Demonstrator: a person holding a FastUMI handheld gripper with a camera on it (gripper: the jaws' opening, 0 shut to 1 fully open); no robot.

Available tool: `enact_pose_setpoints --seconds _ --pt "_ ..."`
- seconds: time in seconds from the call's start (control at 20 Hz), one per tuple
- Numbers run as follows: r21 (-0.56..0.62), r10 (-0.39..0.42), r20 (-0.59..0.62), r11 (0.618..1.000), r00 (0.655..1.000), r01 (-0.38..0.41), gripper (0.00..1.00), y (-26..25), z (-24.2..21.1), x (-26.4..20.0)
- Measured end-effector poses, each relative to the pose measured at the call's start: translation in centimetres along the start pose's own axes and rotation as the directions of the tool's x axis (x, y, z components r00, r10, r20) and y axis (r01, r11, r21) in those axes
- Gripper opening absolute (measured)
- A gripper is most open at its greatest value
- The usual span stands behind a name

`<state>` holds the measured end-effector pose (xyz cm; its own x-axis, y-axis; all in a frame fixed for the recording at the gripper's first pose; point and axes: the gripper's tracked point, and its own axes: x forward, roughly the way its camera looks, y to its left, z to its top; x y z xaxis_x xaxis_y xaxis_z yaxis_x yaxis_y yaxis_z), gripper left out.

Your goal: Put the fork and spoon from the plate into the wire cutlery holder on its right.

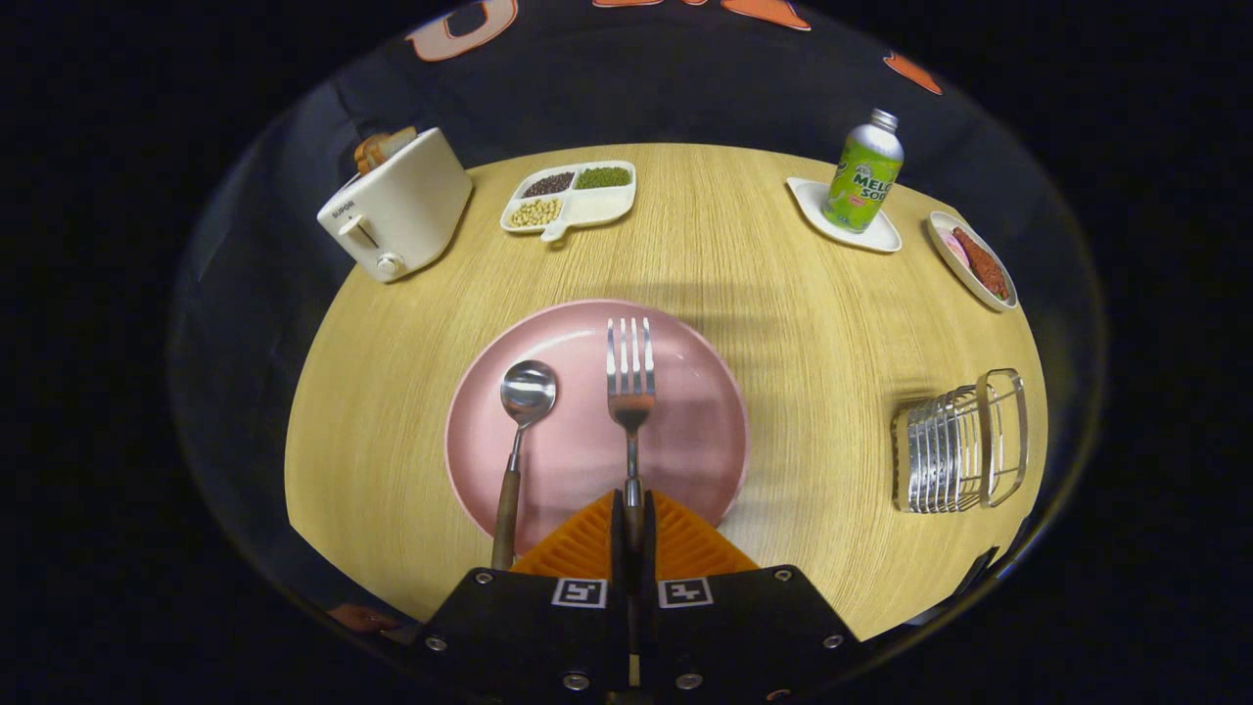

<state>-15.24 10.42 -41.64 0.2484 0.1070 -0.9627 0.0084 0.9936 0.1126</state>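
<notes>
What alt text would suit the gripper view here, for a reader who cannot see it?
The gripper is shut on the fork handle, over a pink plate that also holds a spoon. The wire cutlery holder stands to the right on the round wooden table; beyond sit a toaster, divided dish and soda bottle.

The gripper (631, 514) is low and level, pointing straight ahead. Its fingers (587, 543) are pressed together, clamped on the fork (630, 392) handle.
</notes>
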Motion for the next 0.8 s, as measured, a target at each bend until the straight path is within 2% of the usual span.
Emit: enact_pose_setpoints --seconds 0.4,0.8 --pt "0.071 -0.019 0.167 0.997 0.986 0.007 0.05 -5.0 4.2 -6.0" --pt "0.076 -0.105 0.268 0.993 0.958 0.087 0.05 -12.5 6.2 -11.6"
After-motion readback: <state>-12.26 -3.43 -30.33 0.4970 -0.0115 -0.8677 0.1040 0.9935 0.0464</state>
